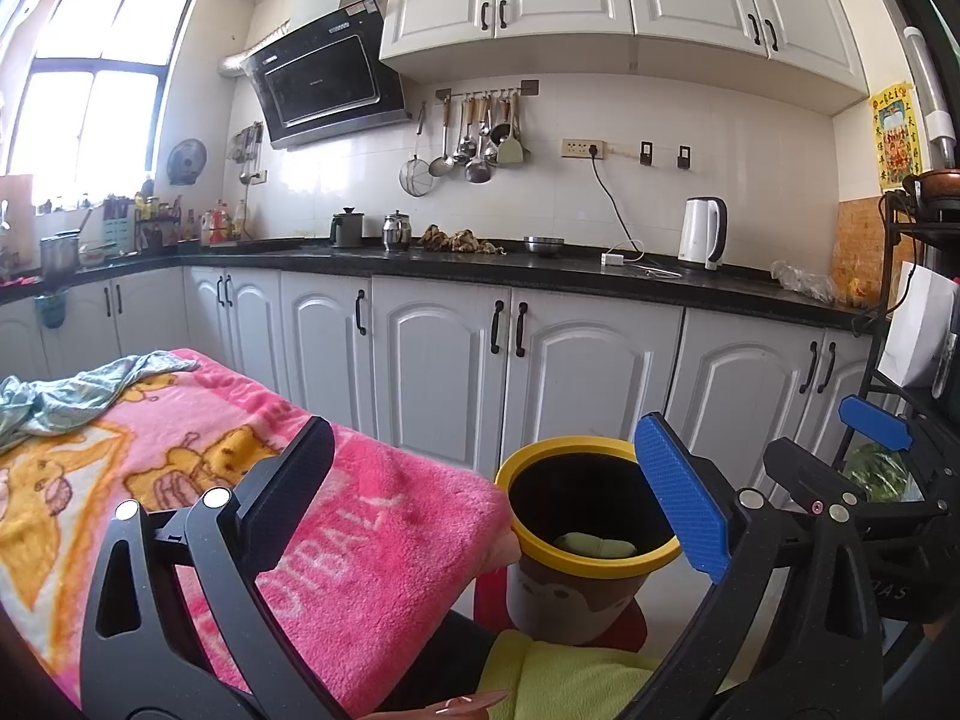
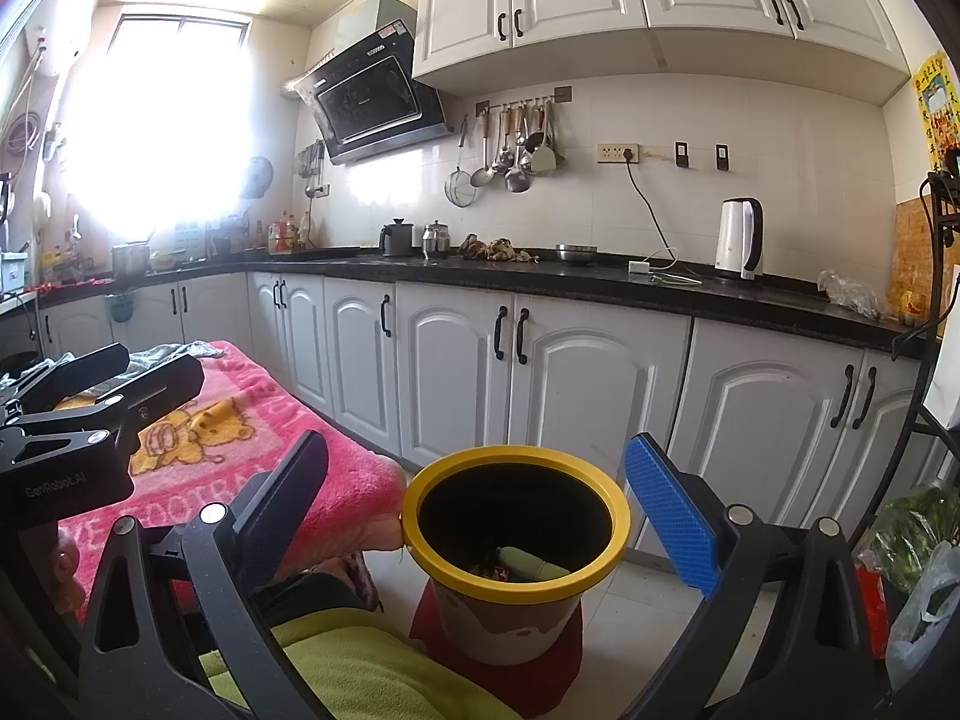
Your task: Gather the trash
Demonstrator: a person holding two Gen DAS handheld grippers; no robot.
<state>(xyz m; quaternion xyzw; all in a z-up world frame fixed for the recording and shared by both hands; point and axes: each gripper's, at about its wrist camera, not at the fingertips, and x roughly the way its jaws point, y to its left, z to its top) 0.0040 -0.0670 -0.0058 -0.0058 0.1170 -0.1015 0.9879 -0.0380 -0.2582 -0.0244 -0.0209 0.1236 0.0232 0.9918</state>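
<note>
We see one trash bin (image 2: pixel 516 546), yellow-rimmed with a dark inside, standing on a red stool (image 2: pixel 498 654) just beside the corner of the table. Inside it lies one pale green piece of trash (image 2: pixel 534 564) against the near wall, with some small dark scraps beside it that we cannot make out. In the left wrist view the same bin (image 1: pixel 585 540) shows the pale green piece (image 1: pixel 594 545) at its bottom.

We hold two grippers. Our right gripper (image 2: pixel 480 510) hangs above the bin, its jaws spread wide on either side of the rim, holding nothing. Our left gripper (image 1: pixel 486 492) is also spread wide and empty, over the table edge and the bin.

The table carries one pink blanket (image 1: pixel 180 462) with one crumpled blue-green cloth (image 1: pixel 72 396) at its far end. Behind runs the black counter (image 2: pixel 540 282) with one white kettle (image 2: pixel 741 240), one steel bowl (image 2: pixel 576 253) and two small pots. A bag of greens (image 2: pixel 912 528) sits at the right.
</note>
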